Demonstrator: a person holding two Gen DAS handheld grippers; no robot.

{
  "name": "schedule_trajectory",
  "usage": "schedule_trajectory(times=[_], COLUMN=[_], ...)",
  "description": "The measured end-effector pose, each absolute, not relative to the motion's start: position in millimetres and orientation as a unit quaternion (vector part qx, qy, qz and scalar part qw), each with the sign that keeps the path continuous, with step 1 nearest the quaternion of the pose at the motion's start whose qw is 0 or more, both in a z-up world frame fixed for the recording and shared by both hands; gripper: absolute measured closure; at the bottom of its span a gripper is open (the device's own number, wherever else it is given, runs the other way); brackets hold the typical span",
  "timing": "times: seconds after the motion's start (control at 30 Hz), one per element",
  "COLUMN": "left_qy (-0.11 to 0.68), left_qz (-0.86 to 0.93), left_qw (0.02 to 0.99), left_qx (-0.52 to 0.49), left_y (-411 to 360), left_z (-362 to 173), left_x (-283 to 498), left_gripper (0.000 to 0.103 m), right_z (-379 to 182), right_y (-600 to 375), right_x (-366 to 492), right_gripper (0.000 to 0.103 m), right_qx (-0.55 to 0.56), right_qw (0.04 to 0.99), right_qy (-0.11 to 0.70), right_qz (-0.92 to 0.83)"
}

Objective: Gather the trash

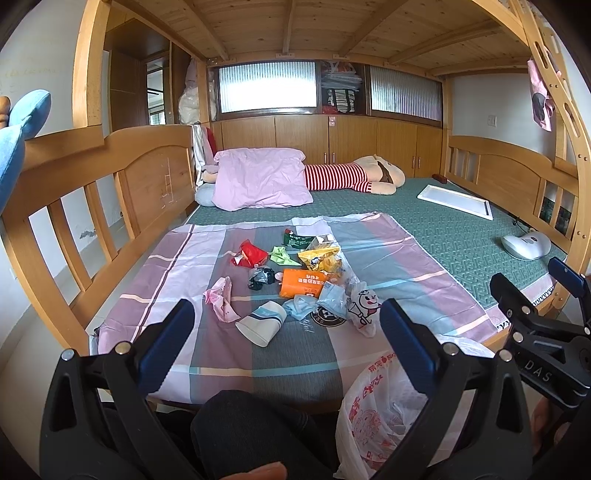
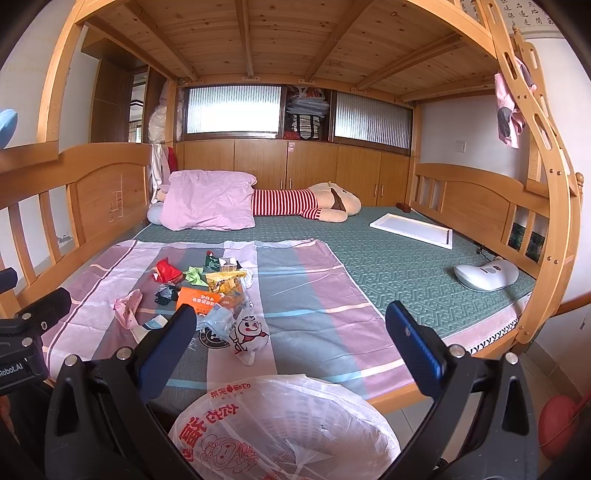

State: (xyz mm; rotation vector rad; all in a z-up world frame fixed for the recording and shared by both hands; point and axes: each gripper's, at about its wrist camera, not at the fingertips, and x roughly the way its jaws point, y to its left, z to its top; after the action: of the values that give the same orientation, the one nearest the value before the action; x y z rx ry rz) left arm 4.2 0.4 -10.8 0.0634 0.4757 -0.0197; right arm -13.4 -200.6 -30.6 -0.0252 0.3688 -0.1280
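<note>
A pile of trash lies on the striped sheet [image 1: 192, 266] on the bed: an orange packet [image 1: 301, 282], a red wrapper [image 1: 249, 254], a pink wrapper [image 1: 221, 299], a white paper cup [image 1: 262, 325], a yellow bag [image 1: 319, 258] and a white cartoon bag [image 1: 364, 306]. The pile also shows in the right wrist view, with the orange packet [image 2: 199, 297] and the cartoon bag [image 2: 247, 334]. A bin lined with a white printed plastic bag [image 2: 280, 428] stands below the bed edge, also in the left wrist view [image 1: 384, 417]. My left gripper [image 1: 286, 325] is open and empty, short of the pile. My right gripper [image 2: 290, 328] is open and empty above the bin.
A pink pillow [image 1: 258, 177], a striped plush toy [image 1: 354, 177], a white tray [image 1: 456, 201] and a white device [image 1: 524, 245] lie on the green mat. Wooden rails [image 1: 92, 206] bound the bed. The upper bunk [image 1: 295, 26] is overhead. A dark knee [image 1: 243, 424] is below.
</note>
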Motion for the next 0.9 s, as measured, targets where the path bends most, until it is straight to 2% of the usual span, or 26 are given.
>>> schedule_trajectory(times=[0.9], left_qy=[0.244], left_qz=[-0.01], left_qw=[0.969], left_qx=[0.031], left_y=[1.0], left_z=[-15.4], left_x=[6.0], left_gripper=[0.003], right_z=[-31.4], right_y=[-197.1], right_x=[-11.9], right_gripper=[0.003], right_qx=[-0.011], right_qw=[0.98], right_qy=[0.188], right_qz=[-0.061])
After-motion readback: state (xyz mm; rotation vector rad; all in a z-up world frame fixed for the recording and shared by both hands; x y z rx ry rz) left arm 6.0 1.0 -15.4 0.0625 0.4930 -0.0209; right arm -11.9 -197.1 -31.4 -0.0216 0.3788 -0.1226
